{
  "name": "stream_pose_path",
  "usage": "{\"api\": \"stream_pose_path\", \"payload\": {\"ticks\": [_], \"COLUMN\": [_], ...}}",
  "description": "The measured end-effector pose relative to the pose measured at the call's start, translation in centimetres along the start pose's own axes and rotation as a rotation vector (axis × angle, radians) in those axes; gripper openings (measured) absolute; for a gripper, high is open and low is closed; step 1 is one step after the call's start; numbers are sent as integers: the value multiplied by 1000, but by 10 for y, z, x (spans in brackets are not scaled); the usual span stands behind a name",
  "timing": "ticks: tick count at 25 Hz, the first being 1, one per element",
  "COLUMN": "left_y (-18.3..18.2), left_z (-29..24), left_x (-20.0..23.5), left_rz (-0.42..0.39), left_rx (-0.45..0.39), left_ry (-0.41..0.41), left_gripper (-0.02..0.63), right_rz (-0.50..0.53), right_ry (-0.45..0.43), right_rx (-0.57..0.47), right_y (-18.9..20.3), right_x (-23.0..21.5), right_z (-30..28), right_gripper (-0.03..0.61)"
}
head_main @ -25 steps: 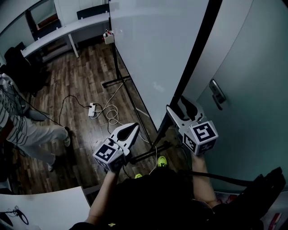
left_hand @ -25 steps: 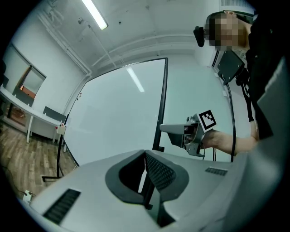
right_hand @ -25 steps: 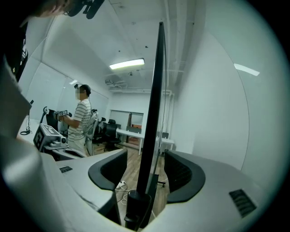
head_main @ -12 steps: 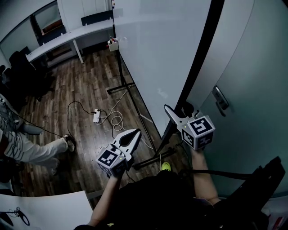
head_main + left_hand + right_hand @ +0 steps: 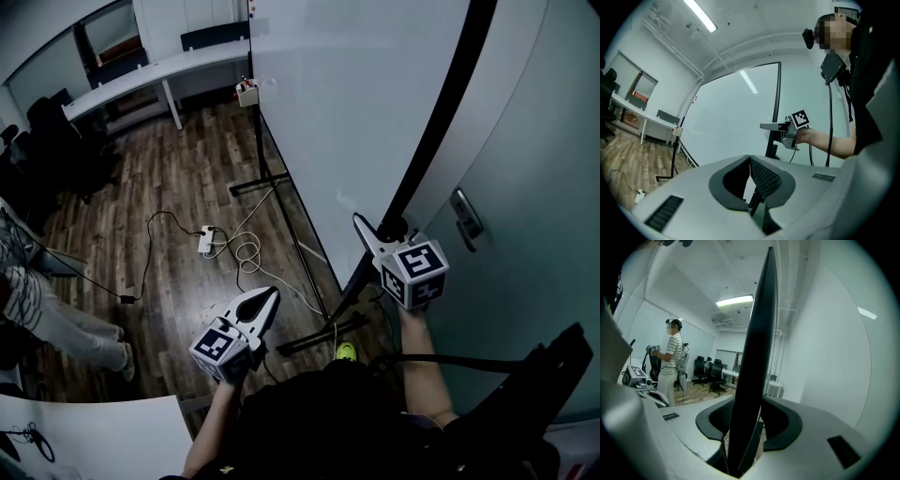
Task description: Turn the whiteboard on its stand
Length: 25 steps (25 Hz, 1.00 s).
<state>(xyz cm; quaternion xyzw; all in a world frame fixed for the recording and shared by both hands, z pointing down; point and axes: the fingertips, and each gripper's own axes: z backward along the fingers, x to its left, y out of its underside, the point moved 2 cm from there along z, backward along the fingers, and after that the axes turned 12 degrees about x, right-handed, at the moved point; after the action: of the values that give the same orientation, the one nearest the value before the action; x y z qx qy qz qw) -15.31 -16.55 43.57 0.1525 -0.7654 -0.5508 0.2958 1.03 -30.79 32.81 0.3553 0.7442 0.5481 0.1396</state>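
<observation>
The whiteboard (image 5: 347,103) stands on a black tube stand (image 5: 281,211), its black side frame (image 5: 441,122) running down toward me. My right gripper (image 5: 367,232) sits on the lower end of that frame. In the right gripper view the black frame (image 5: 757,357) fills the gap of the right gripper (image 5: 745,420); the jaws are closing and both pads touch it. My left gripper (image 5: 267,295) hangs low in front of the board, shut and holding nothing. Ahead of the left gripper (image 5: 750,158) in its own view are the whiteboard (image 5: 731,117) and the right gripper (image 5: 765,125).
A door with a lever handle (image 5: 466,220) is close on the right, behind the board. A power strip with loose cables (image 5: 208,239) lies on the wood floor by the stand's feet. A person (image 5: 37,300) stands at the left. A white desk (image 5: 150,75) runs along the far wall.
My right gripper has settled against the board's black frame and its jaws have narrowed on it. The left gripper has sunk a little lower. The person at the left has shifted further left.
</observation>
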Motion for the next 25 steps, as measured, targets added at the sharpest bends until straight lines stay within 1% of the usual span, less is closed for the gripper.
{"api": "stream_pose_path", "payload": {"ticks": [3, 6, 8, 10, 13, 16, 19, 22, 25], "left_y": [5, 19, 18, 15, 20, 21, 24, 24, 25], "left_z": [10, 16, 16, 16, 16, 16, 19, 23, 22], "left_x": [5, 10, 8, 6, 12, 12, 14, 20, 21], "left_rz": [11, -4, 17, 37, 33, 49, 56, 54, 69], "left_rx": [-6, -9, -1, 4, -2, 20, 29, 19, 26], "left_ry": [-25, -30, -32, -34, -35, -39, -44, -55, -65], "left_gripper": [14, 14, 14, 14, 14, 14, 14, 14, 14], "right_rz": [-3, -39, -63, -85, -109, -129, -125, -119, -106], "right_ry": [10, 0, -3, -6, -7, -13, -11, -18, -29], "right_rx": [-4, -20, -28, -39, -52, -65, -72, -81, -79], "right_y": [0, 1, 1, -1, -3, -2, -5, -10, -10], "right_x": [-3, -2, -3, -4, -6, -9, -10, -10, -13], "right_z": [2, 4, 3, 2, -1, -4, -4, -9, -19], "right_gripper": [130, 116, 101, 98, 93, 92, 94, 95, 101]}}
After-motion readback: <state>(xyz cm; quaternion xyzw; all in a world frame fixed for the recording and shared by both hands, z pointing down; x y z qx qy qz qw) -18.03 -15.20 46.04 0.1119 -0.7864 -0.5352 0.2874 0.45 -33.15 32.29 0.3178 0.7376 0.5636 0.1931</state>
